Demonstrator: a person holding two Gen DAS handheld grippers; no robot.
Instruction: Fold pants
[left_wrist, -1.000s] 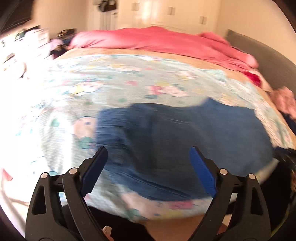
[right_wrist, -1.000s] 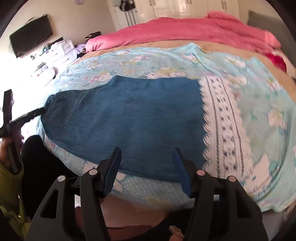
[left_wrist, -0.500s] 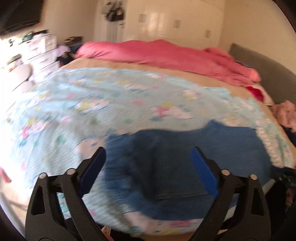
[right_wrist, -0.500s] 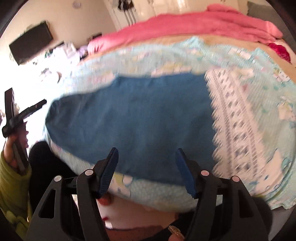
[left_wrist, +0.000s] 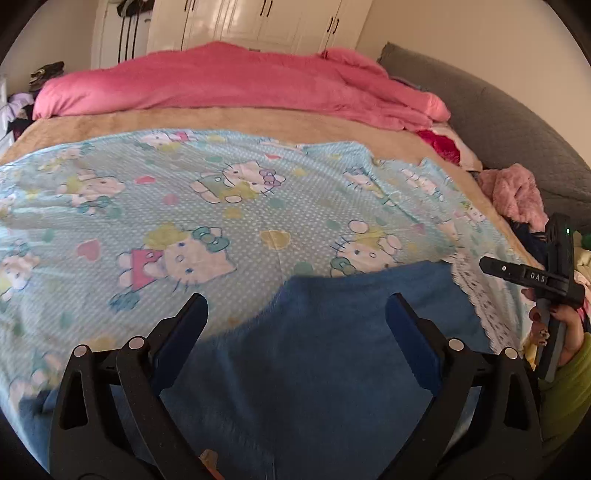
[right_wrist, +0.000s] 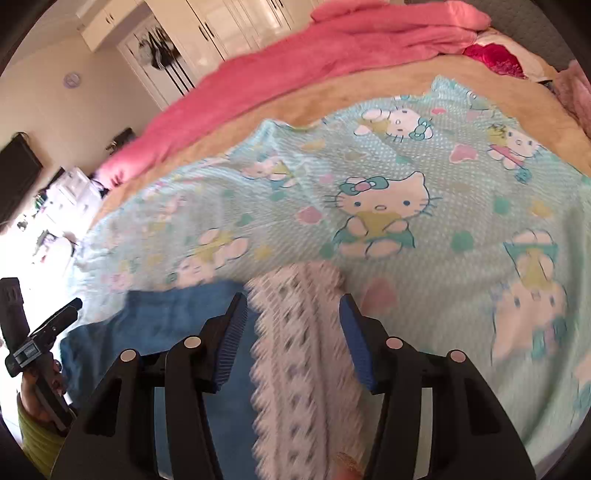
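Blue denim pants (left_wrist: 325, 354) lie flat on a light-blue cartoon-cat sheet (left_wrist: 221, 206) near the bed's front edge. My left gripper (left_wrist: 297, 314) is open and empty, low over the pants. My right gripper (right_wrist: 293, 314) is open and empty over the white lace border (right_wrist: 299, 354) of the sheet, with the pants' end (right_wrist: 166, 317) just to its left. The right gripper also shows at the right edge of the left wrist view (left_wrist: 532, 275). The left gripper also shows at the left edge of the right wrist view (right_wrist: 44, 332).
A pink duvet (left_wrist: 229, 81) is bunched along the back of the bed. A grey headboard (left_wrist: 498, 125) and a pink fluffy cloth (left_wrist: 513, 192) are at the right. White wardrobes (left_wrist: 258, 22) stand behind. Drawers and clutter (right_wrist: 62, 199) are at the left.
Both grippers have dropped lower and moved toward the bed. The right gripper has shifted right, from over the denim to over the lace border. Both jaws stay open.
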